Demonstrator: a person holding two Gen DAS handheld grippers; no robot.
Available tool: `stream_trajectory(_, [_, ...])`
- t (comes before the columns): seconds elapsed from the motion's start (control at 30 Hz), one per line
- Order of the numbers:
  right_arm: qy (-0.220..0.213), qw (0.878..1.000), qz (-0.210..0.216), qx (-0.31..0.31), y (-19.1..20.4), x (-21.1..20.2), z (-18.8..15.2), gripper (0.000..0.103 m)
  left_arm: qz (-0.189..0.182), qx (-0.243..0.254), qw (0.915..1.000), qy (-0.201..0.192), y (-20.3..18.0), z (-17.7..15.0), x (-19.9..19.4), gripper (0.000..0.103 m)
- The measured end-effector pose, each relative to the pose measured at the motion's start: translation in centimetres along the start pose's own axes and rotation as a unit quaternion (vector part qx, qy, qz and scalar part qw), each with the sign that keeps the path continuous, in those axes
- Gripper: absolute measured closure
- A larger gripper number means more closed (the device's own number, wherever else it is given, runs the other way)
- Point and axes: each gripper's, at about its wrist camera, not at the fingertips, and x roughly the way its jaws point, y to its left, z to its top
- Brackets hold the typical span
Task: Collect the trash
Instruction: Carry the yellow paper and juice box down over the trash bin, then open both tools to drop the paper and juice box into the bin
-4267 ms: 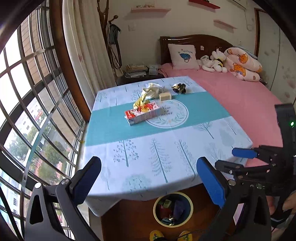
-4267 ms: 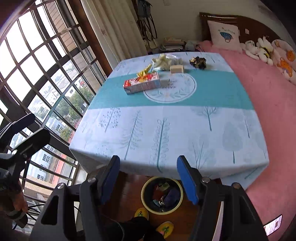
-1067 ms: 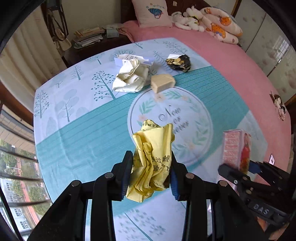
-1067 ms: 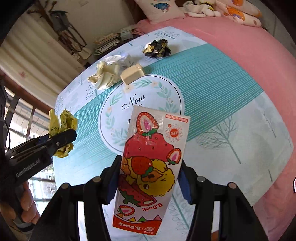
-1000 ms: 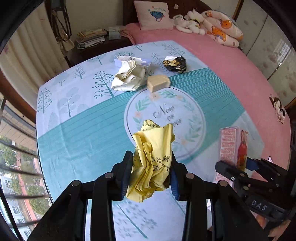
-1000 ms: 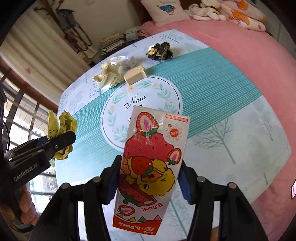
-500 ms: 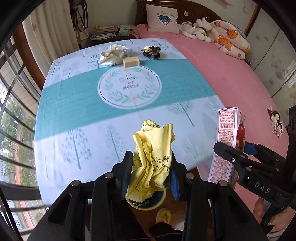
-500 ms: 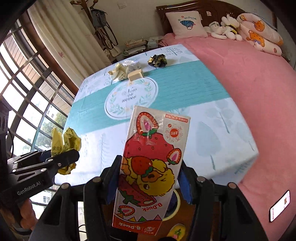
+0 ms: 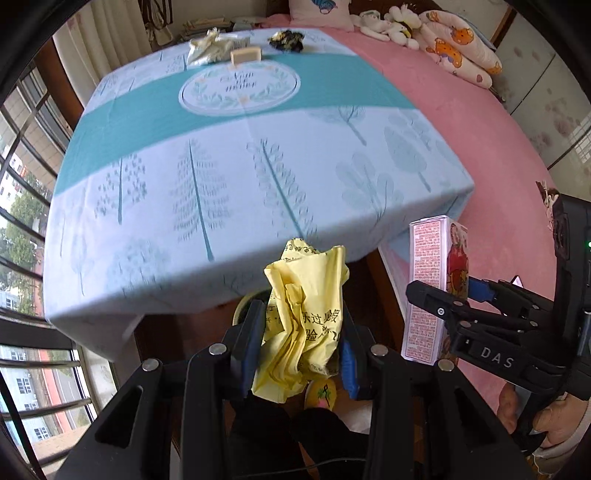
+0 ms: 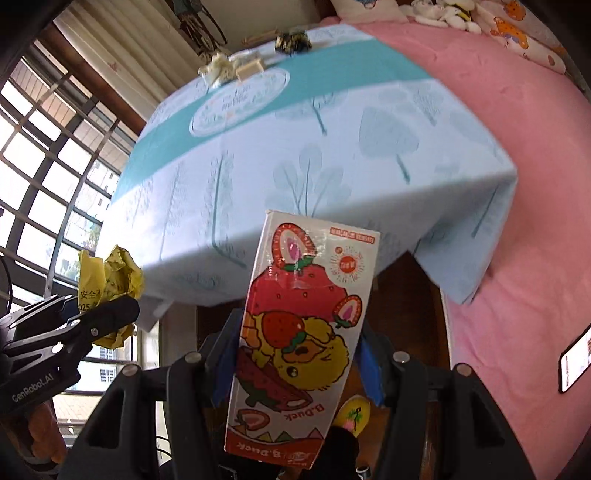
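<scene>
Trash in hand, both sides. Your left tool is clamped on a crumpled yellow wrapper with black printed characters; the blue pads press its lower half and the top flares up above them. Your right tool is clamped on a strawberry milk carton, pads on its two narrow sides, printed face toward the camera and lettering upside down.

Both tools point steeply down past the near edge of the counter, which is covered by a pale blue cloth with a tree pattern and a teal band. In the left wrist view the carton stands upright to the right of the wrapper, well apart from it. In the right wrist view the wrapper shows at far left, in front of the barred window.

Below the wrapper, a rim of the yellow bin peeks out under the cloth's edge; most of it is hidden behind the wrapper and tool. A yellow slipper lies on the wooden floor.

Still on the far end of the counter:
- a crumpled cream paper
- a tan block just beside it
- a dark crumpled wrapper to the right, apart from the block

A pink bed lies right of the counter, soft toys at its head.
</scene>
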Motion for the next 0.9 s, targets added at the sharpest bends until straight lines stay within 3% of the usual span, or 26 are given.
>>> stream_trajectory(0.17, [0.042,0.999,0.001,-0.002,-0.4,5.3,-2.8,0.047,-0.004,-0.02,0.9993,0.031,1.3,-3.2,4.4,0.068])
stream_trajectory(0.47, [0.111,0.994,0.009,-0.004,-1.7,18.2,-6.5,0.047,-0.016,-0.058,0.9955,0.073,4.5,-8.4,16.9,0.068])
stream_trajectory(0.77, [0.13,0.991,-0.011,-0.009,-3.4,30.1,-7.8,0.046,-0.033,-0.07,0.9941,0.076,7.3,-11.3,28.9,0.064])
stream_trajectory(0.87, [0.138,0.99,-0.018,-0.012,-3.6,33.3,-7.8,0.045,-0.03,-0.069,0.9948,0.069,7.8,-12.0,31.7,0.051])
stream_trajectory(0.9, [0.145,0.989,-0.022,-0.011,-3.8,34.2,-8.0,0.045,-0.027,-0.069,0.9948,0.071,8.0,-12.5,32.2,0.032])
